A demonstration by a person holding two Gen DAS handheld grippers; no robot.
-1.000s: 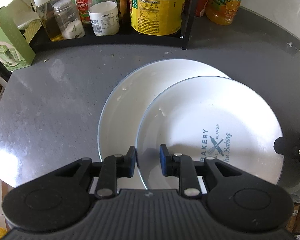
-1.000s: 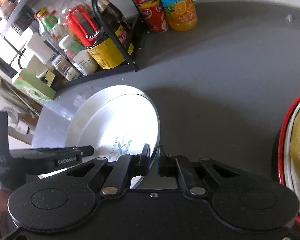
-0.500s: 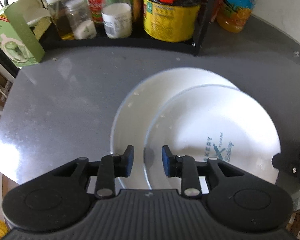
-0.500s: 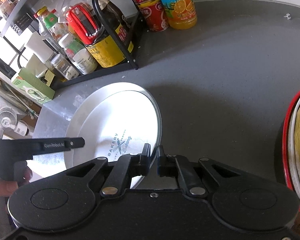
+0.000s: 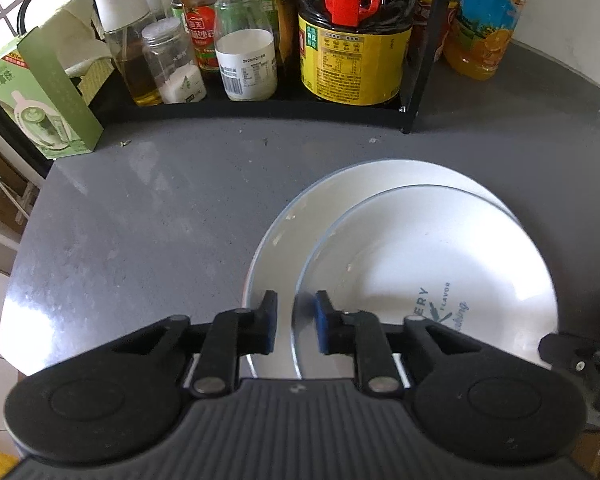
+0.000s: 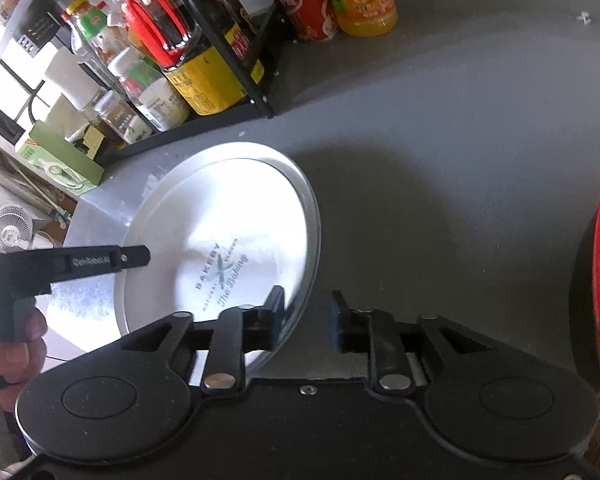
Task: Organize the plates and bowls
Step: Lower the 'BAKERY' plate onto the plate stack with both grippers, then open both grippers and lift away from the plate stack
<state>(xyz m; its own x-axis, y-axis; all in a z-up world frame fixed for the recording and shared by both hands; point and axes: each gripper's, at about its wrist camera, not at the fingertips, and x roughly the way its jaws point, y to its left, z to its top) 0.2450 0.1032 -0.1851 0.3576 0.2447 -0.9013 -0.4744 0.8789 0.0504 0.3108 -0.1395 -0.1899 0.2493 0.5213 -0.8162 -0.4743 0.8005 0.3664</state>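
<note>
Our right gripper [image 6: 306, 320] has just been opening, its pads off the printed plate's [image 6: 236, 240] rim at three o'clock: a release. Our left gripper [image 5: 294, 328] has just been closing around that rim at nine o'clock, not visibly pinching. The plate lies on the lower plate [image 5: 284, 232], stacked off-centre.

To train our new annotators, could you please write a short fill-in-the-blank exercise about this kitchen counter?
1. The lower plate, like the printed plate lying on it, is ___.
2. Both rest on a counter coloured ___.
3. On the black rack, the big bottle with the yellow label has a ___ handle.

Missing words: white; grey; red.
</note>
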